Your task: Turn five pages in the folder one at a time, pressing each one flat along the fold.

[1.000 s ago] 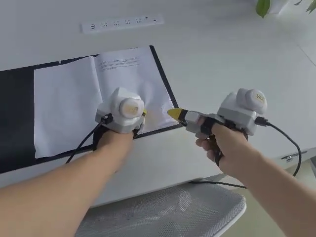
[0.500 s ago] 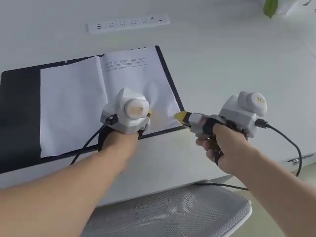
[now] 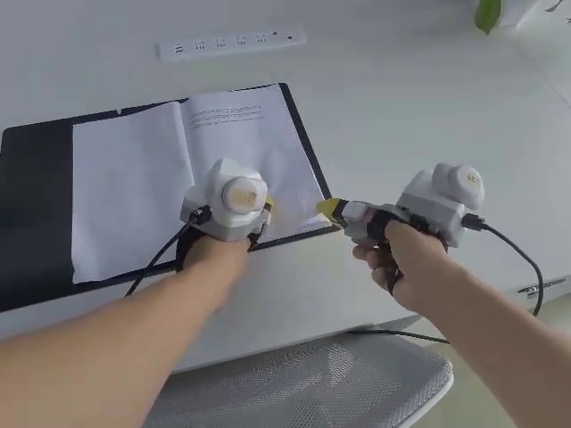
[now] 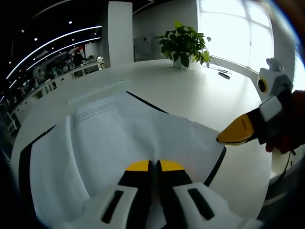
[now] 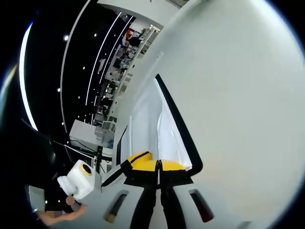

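Note:
The black folder (image 3: 36, 178) lies open on the white table, its white pages (image 3: 241, 134) spread flat. My left gripper (image 3: 254, 223) rests shut over the lower part of the right page (image 4: 119, 129); in its own view the yellow tips (image 4: 153, 165) sit together on the paper. My right gripper (image 3: 324, 209) is shut, its tip at the right page's bottom outer corner. That tip (image 4: 224, 138) touches the corner in the left gripper view. In the right gripper view the right gripper (image 5: 157, 165) meets the folder's corner (image 5: 193, 164), with the left gripper (image 5: 138, 157) just beside it.
A white power strip (image 3: 232, 41) lies beyond the folder. A potted plant (image 4: 183, 45) stands at the far right of the table. A grey mesh chair seat (image 3: 312, 383) sits below the table's near edge, and cables trail from both grippers.
The head camera has shifted a little. Both grippers keep their places relative to the folder, and both stay shut.

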`<move>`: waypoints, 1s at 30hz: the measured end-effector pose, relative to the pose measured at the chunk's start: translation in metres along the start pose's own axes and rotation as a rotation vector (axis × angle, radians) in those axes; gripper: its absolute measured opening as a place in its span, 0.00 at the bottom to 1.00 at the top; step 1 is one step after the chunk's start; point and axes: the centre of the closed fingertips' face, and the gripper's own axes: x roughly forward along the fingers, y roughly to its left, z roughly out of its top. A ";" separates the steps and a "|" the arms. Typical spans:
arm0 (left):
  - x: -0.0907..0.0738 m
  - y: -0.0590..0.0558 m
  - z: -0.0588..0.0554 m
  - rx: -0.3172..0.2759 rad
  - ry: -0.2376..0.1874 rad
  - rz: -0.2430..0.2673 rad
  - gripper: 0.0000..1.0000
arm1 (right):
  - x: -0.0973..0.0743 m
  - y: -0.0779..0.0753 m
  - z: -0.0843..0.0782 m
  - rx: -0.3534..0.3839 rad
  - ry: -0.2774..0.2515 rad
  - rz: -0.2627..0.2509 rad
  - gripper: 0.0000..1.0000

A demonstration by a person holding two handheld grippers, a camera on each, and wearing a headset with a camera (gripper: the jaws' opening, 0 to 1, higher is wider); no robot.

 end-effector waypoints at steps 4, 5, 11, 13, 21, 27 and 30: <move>-0.004 0.003 -0.001 -0.048 -0.001 -0.010 0.01 | -0.001 0.010 0.001 -0.010 -0.002 0.022 0.00; -0.005 0.003 -0.002 -0.059 0.001 -0.014 0.07 | -0.001 0.014 0.002 -0.017 -0.003 0.028 0.00; -0.026 0.008 -0.001 -0.065 0.000 -0.025 0.13 | -0.003 0.042 0.003 -0.056 -0.016 0.090 0.00; -0.036 0.013 0.001 -0.086 -0.010 -0.017 0.13 | -0.003 0.053 0.003 -0.078 -0.021 0.115 0.00; -0.079 0.039 0.009 -0.136 -0.055 0.010 0.16 | -0.002 0.097 -0.005 -0.138 -0.009 0.204 0.00; -0.109 0.060 0.005 -0.165 -0.075 0.040 0.16 | 0.005 0.127 -0.018 -0.199 0.017 0.253 0.00; -0.123 0.070 0.000 -0.181 -0.083 0.056 0.16 | 0.009 0.140 -0.024 -0.213 0.028 0.276 0.00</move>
